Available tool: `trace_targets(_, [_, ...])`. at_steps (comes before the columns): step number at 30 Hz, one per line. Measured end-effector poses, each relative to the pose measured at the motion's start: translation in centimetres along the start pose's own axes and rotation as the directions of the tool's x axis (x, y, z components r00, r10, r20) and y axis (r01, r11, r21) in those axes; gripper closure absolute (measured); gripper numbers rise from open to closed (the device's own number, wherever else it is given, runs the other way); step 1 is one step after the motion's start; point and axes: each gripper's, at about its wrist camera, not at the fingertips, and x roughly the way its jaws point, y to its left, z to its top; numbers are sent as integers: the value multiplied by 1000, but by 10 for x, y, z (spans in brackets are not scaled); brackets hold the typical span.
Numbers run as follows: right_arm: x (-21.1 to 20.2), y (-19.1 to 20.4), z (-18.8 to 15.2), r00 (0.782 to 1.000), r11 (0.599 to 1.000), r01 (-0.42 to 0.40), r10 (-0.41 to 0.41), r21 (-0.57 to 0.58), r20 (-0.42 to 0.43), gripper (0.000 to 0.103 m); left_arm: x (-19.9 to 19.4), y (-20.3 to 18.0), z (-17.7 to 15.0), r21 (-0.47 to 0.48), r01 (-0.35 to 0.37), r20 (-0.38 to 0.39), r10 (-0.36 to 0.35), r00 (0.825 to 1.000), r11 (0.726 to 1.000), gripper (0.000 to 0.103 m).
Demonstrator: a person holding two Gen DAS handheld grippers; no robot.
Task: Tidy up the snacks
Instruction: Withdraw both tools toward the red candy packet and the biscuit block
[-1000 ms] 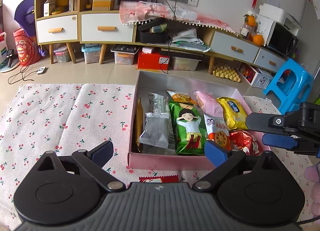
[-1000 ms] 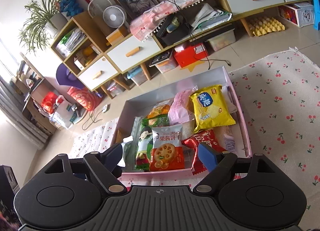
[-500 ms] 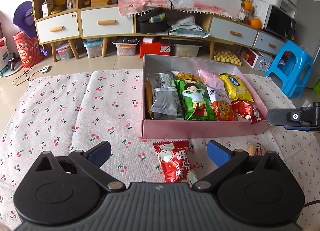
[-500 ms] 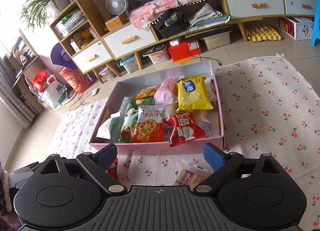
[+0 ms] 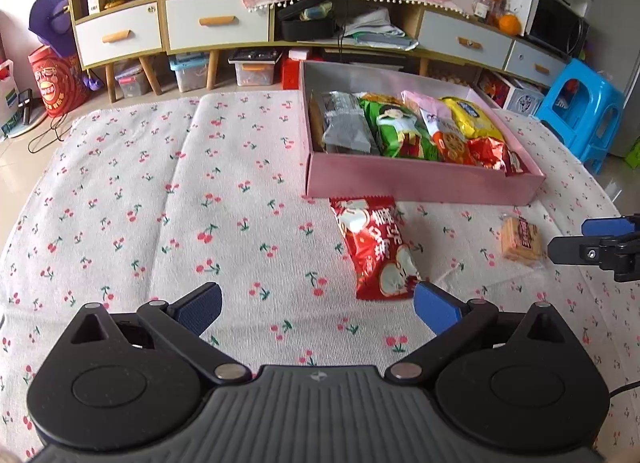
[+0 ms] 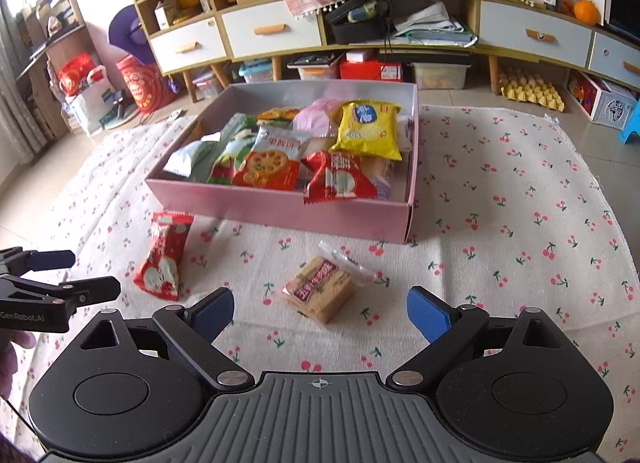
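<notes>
A pink box (image 5: 420, 185) (image 6: 276, 209) full of several snack packets sits on a cherry-print cloth (image 5: 180, 191). In front of it lie a red snack bag (image 5: 374, 249) (image 6: 164, 257) and a clear-wrapped tan biscuit pack (image 5: 520, 241) (image 6: 320, 289). My left gripper (image 5: 316, 309) is open, with the red bag just ahead near its right finger. My right gripper (image 6: 320, 313) is open too, and the biscuit pack lies just beyond the gap between its fingers, untouched. Each gripper shows at the edge of the other's view, the right gripper (image 5: 592, 239) and the left gripper (image 6: 60, 275).
Behind the cloth stand low cabinets with drawers (image 5: 216, 27), storage bins on the floor, a red bucket (image 5: 56, 79) at left and a blue stool (image 5: 580, 107) at right. A yellow egg tray (image 6: 528, 89) lies on the floor. A hand shows at the lower left of the right wrist view.
Both grippers have pulled back from over the box and sunk toward the cloth. The red bag and biscuit pack have come into view. The right gripper has rolled level and its jaws stand wider.
</notes>
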Motion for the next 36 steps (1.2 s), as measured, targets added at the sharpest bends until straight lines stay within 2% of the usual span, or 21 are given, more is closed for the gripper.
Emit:
trace_targets(2, [3,1,-8,1000,1000,2,-3,-26,-20,8,4,0,-5,3,30,-30,-30,999,1000,1])
trace_targets(10, [17,-2,-29,996,990,40,-51,-136,-76,8,13,-7,-18,39,8,-68,-6,998,999,0])
trace_targets(13, [23,-4,-34,995,987,47,-60,-156,-82,7,16,-15,-22,84,-18,-56,23,998,996,0])
trace_targets(15, [25,-5,-35,996,986,48,-60,-160,-67,1,16,-19,-25,102,-26,-27,29,999,994,0])
trace_targets(22, [33,-7,-28,999,986,37,-43,-160,-33,0,22,-27,-24,88,-38,24,36,999,995,0])
trace_targets(26, [38,-7,-23,999,987,41,-44,-155,-17,0,27,-37,-22,113,-61,39,57,998,992,0])
trace_targets(36, [50,-5,-10,998,990,63,-65,-129,-11,0,39,-44,-9,70,-97,44,94,995,993,0])
